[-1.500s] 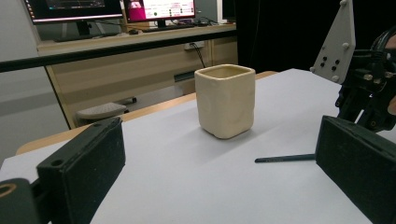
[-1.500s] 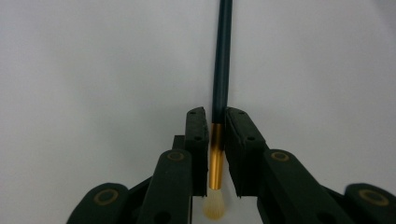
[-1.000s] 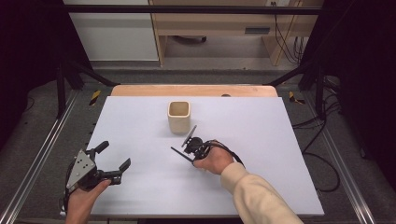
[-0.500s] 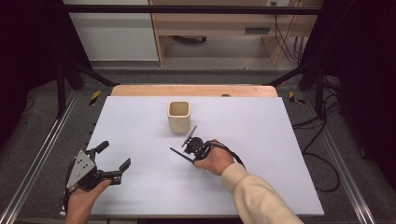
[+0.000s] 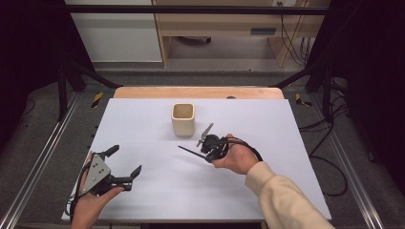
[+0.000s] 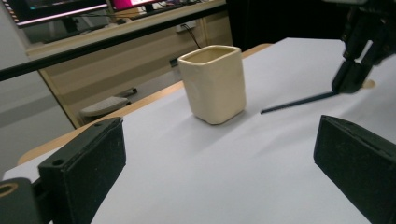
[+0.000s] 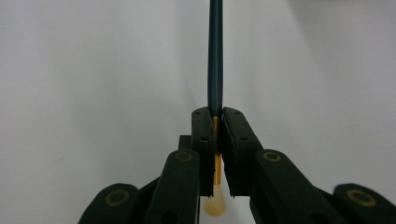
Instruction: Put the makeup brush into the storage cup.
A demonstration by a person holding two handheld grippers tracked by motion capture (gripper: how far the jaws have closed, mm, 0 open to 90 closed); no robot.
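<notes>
My right gripper [image 5: 208, 145] is shut on a paintbrush [image 5: 188, 151] near the middle of the white table [image 5: 286, 143]. In the right gripper view the pads of that gripper [image 7: 215, 130] clamp the gold ferrule. The dark blue handle [image 7: 215, 56] runs straight ahead and the pale bristles stick out behind the jaws. A cream square cup [image 5: 183, 119] stands upright just beyond, apart from the brush. My left gripper [image 5: 126, 160] rests at the front left, jaws wide apart and bare. Ahead of my left gripper [image 6: 219, 172] stand the cup [image 6: 215, 84] and the brush [image 6: 299, 100].
The table's wooden far edge [image 5: 198, 92] lies behind the cup. Metal rails run along both sides, and a black cable [image 5: 248, 148] loops from the right gripper over the hand. Open tabletop spreads between the two hands.
My right hand has lifted a little and shifted slightly right with the brush in its jaws. The left hand and the cup have stayed put.
</notes>
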